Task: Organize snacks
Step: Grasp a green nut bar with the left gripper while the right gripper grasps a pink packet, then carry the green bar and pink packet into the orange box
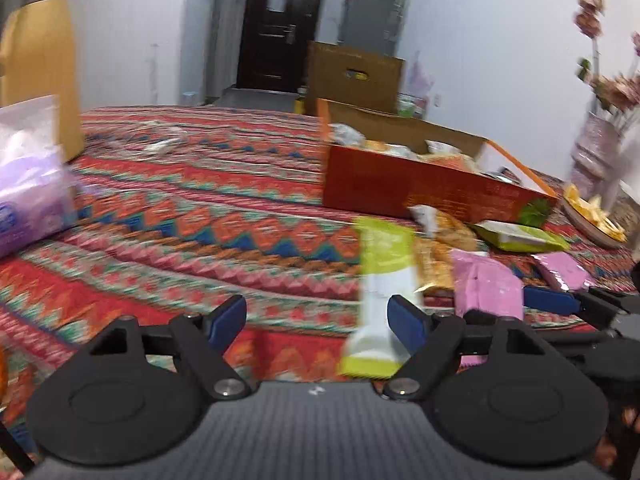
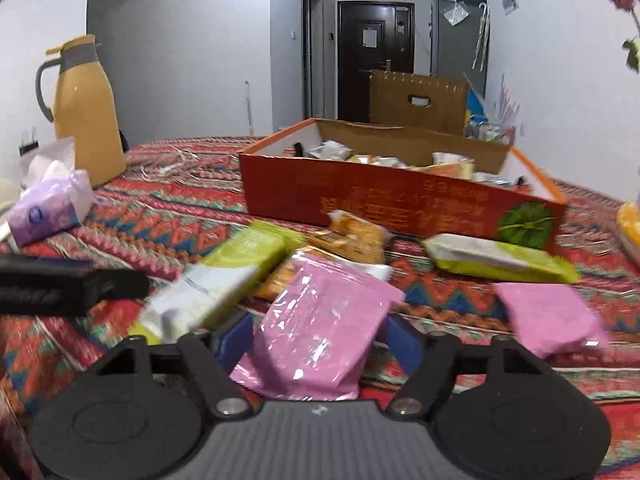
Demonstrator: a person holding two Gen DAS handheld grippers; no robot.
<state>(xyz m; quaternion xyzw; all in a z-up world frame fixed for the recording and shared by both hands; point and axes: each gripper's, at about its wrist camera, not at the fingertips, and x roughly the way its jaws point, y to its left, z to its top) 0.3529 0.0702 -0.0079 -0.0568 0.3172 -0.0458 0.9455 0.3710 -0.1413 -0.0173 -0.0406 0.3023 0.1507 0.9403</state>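
Note:
An open red cardboard box (image 1: 420,190) (image 2: 400,200) with several snack packets inside sits on the patterned tablecloth. In front of it lie loose packets: green-white (image 2: 500,258), orange (image 2: 356,236) and pink (image 2: 552,316). My left gripper (image 1: 318,322) is open; a blurred green-white packet (image 1: 382,292) (image 2: 216,280) hangs by its right finger, not clamped. My right gripper (image 2: 320,338) is open, with its fingers either side of a pink packet (image 2: 320,320) (image 1: 486,284) lying on the cloth. The right gripper's blue fingertips (image 1: 550,300) show in the left wrist view.
A yellow thermos jug (image 2: 86,108) and a purple tissue pack (image 2: 48,208) (image 1: 28,184) stand at the left. A plate of orange snacks (image 1: 592,216) and a flower vase (image 1: 596,148) stand at the right. A brown box (image 2: 416,100) is behind the table.

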